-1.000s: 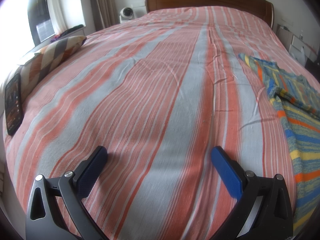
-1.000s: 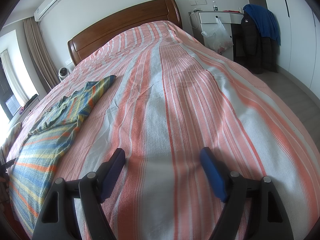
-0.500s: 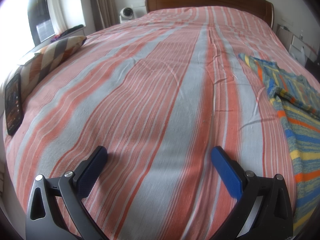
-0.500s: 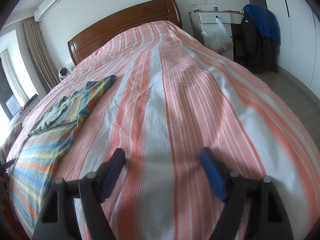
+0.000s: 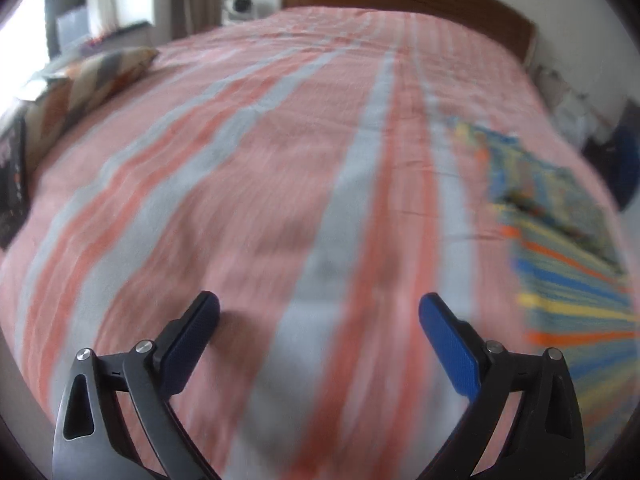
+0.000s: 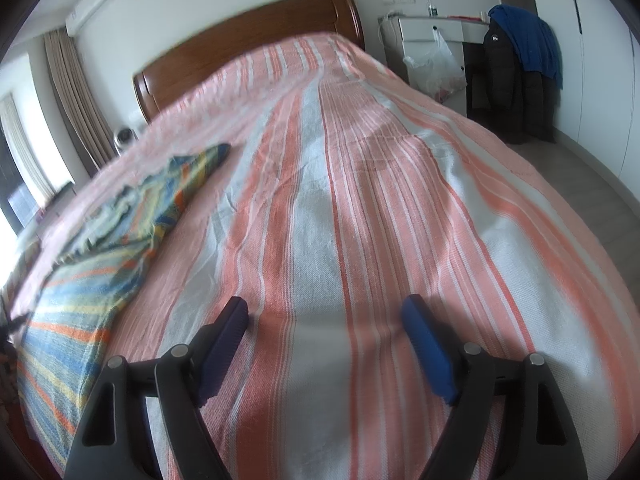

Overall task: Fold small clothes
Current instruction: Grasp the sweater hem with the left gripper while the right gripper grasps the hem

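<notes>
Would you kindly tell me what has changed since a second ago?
Both views have shifted and blurred: the left hand-held gripper and right hand-held gripper have started moving. Nothing was grasped. Both remain open and empty; the striped garment still lies on the bedspread.

My left gripper (image 5: 319, 312) has matt black plastic arms with small bright metal pins, and its pads (image 5: 450, 350) are blue with a fine grippy texture. The striped bedspread (image 6: 360, 208) under me is coarse woven cloth, matt. The small multicoloured garment (image 6: 104, 256) looks like soft knit. The headboard (image 6: 248, 44) is polished brown wood with a slight gloss.
</notes>
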### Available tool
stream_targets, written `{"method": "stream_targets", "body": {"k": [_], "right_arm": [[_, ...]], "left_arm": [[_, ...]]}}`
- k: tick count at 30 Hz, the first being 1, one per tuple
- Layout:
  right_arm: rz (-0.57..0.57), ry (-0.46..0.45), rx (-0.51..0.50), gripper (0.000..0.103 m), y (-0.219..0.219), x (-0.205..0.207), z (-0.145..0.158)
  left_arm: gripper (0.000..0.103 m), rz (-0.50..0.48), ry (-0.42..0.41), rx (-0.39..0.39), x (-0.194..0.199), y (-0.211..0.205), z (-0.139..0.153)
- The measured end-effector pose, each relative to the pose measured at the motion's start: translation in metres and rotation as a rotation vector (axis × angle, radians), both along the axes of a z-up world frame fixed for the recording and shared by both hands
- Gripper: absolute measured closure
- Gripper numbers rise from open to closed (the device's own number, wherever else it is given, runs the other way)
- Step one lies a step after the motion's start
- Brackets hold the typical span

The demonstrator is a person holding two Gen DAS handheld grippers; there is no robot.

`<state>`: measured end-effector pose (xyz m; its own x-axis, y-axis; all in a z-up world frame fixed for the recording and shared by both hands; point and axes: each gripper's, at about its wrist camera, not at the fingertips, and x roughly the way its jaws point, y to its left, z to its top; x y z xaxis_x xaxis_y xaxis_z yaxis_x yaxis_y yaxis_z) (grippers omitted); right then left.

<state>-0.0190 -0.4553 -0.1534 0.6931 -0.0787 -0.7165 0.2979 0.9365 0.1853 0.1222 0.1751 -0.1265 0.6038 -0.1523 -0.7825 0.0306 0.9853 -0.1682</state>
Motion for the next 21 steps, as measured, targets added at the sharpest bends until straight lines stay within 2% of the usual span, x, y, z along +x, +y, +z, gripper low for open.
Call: {"method": "stream_targets", "body": {"k": [2, 4, 6, 7, 8, 9, 11, 12, 13, 14, 15, 16, 18, 21], "right_arm": [[0.048, 0.013, 0.010, 0.024, 0.012, -0.010, 0.021], [0.172, -0.011, 0.081, 0.024, 0.037, -0.032, 0.047], [0.289, 0.034, 0.155, 0.024, 0.064, -0.052, 0.055], [0.337, 0.066, 0.191, 0.024, 0.077, -0.061, 0.054], [0.398, 0.121, 0.237, 0.024, 0.095, -0.073, 0.049], [0.428, 0.162, 0.255, 0.024, 0.106, -0.081, 0.043], [0.478, 0.271, 0.272, 0.025, 0.131, -0.096, 0.025], [0.487, 0.308, 0.269, 0.027, 0.140, -0.101, 0.017], [0.483, 0.347, 0.255, 0.032, 0.147, -0.106, 0.008], [0.474, 0.369, 0.251, 0.036, 0.151, -0.108, -0.001], [0.468, 0.382, 0.269, 0.045, 0.153, -0.109, -0.008], [0.464, 0.404, 0.300, 0.065, 0.154, -0.108, -0.017], [0.450, 0.421, 0.314, 0.097, 0.155, -0.105, -0.023], [0.425, 0.345, 0.409, 0.097, 0.144, -0.104, -0.008]], "left_arm": [[0.003, -0.100, 0.049, -0.027, -0.030, -0.009, 0.012], [0.003, -0.217, 0.136, 0.021, -0.064, -0.030, 0.010], [0.006, -0.301, 0.216, 0.083, -0.092, -0.051, -0.002], [0.011, -0.342, 0.259, 0.114, -0.104, -0.063, -0.011], [0.022, -0.370, 0.292, 0.143, -0.112, -0.072, -0.018], [0.028, -0.401, 0.315, 0.194, -0.118, -0.083, -0.024], [0.029, -0.432, 0.305, 0.279, -0.125, -0.097, -0.027], [0.032, -0.438, 0.311, 0.312, -0.126, -0.101, -0.029], [0.035, -0.436, 0.329, 0.315, -0.125, -0.102, -0.032], [0.048, -0.429, 0.359, 0.309, -0.123, -0.101, -0.036], [0.079, -0.421, 0.391, 0.298, -0.120, -0.099, -0.041], [0.101, -0.420, 0.421, 0.273, -0.118, -0.096, -0.043], [0.102, -0.397, 0.452, 0.187, -0.113, -0.084, -0.040], [0.102, -0.366, 0.449, -0.012, -0.103, -0.056, -0.015]]}}
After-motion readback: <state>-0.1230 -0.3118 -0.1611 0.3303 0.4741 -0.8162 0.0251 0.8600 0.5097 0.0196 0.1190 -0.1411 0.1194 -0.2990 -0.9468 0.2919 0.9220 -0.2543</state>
